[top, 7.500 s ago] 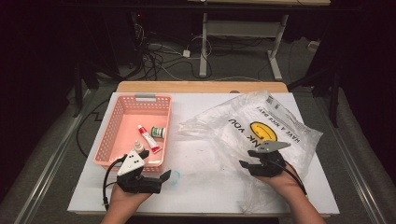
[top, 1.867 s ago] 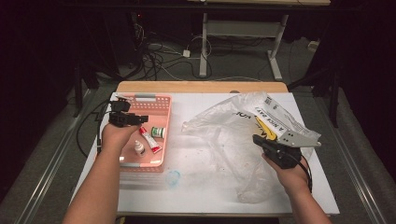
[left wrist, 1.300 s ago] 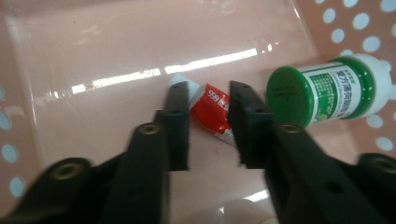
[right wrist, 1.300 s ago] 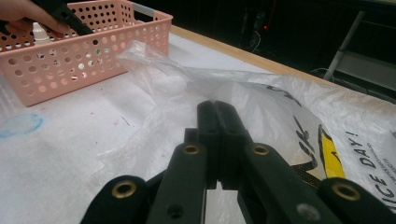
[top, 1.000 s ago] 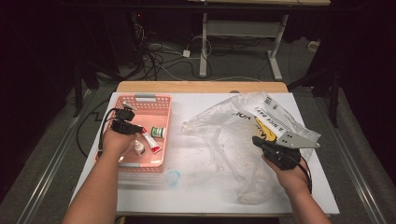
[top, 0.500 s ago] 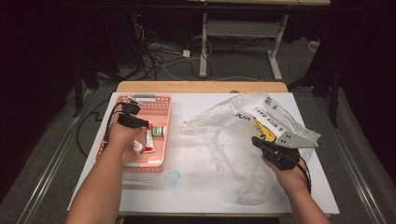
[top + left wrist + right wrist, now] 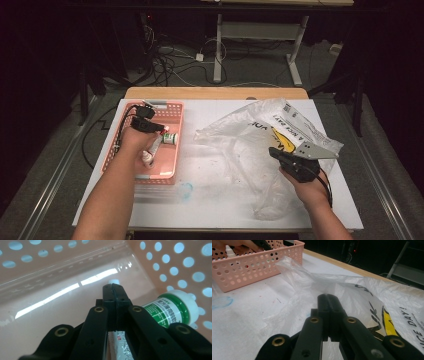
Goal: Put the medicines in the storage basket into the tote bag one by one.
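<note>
Left gripper (image 7: 150, 126) in pink basket (image 7: 173, 142), left of frame, jaws closed, seemingly pinching a tube (image 7: 119, 346) beside green bottle (image 7: 172, 311). Right gripper (image 7: 280, 156), jaws closed, pinches plastic bag (image 7: 240, 145) on tabletop (image 7: 210, 200), likely holding it for loading.

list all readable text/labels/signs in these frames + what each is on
"NICE DAY!" partly cut off: plastic bag, black print beside a yellow patch.
"A NICE DAY" on the same bag in the high view, with the letters "VE" upside down.
Green-and-white label on the small bottle: rows of characters, too blurred to read.
Print on the tube under the jaws: unreadable.
</note>
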### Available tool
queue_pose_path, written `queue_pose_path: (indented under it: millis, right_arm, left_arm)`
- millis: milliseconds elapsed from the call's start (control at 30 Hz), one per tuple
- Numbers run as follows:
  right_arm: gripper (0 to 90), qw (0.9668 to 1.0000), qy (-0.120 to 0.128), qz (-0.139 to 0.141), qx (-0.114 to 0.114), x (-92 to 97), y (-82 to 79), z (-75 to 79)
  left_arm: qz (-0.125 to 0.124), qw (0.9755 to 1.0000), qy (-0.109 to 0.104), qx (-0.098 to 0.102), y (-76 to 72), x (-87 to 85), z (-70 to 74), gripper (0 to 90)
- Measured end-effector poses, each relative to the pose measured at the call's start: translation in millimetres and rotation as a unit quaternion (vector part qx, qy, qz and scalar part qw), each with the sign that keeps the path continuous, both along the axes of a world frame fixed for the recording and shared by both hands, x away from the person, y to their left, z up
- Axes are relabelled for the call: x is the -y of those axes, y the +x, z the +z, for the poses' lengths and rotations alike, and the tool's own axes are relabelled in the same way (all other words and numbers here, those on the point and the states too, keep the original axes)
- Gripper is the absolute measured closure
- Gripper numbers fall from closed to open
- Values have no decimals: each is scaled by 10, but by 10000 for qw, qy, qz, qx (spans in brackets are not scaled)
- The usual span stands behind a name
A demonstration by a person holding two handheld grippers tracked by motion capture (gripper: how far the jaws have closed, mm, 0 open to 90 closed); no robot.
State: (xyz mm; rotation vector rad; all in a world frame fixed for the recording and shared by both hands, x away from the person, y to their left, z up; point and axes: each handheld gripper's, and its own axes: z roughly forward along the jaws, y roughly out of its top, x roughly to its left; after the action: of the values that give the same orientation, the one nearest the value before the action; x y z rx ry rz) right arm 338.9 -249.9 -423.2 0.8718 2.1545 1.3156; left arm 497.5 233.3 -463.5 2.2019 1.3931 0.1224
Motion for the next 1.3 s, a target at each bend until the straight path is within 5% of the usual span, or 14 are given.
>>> queue_pose_path:
  millis: [367, 500, 633, 767, 1167, 1300]
  right_arm:
    - [900, 10000, 9, 14, 50, 29, -32, 26]
    - [900, 10000, 48, 12, 58, 37, -34, 36]
    - [900, 10000, 70, -25, 54, 47, -16, 41]
    - [900, 10000, 42, -41, 21, 50, -16, 20]
    - [900, 10000, -16, -67, 32, 100, -50, 4]
    - [900, 9999, 8, -102, 48, 128, -46, 16]
  left_arm:
    - [133, 9997, 207, 31, -339, -166, 206, 876]
    - [26, 9998, 178, -94, -415, -179, 192, 782]
    - [-66, 9992, 187, -359, -402, -148, 142, 594]
    - [-142, 9990, 183, -383, -388, -124, 113, 490]
    - [-121, 9974, 381, -593, -265, -65, -30, 478]
    - [-178, 9963, 618, -574, -222, 0, -53, 487]
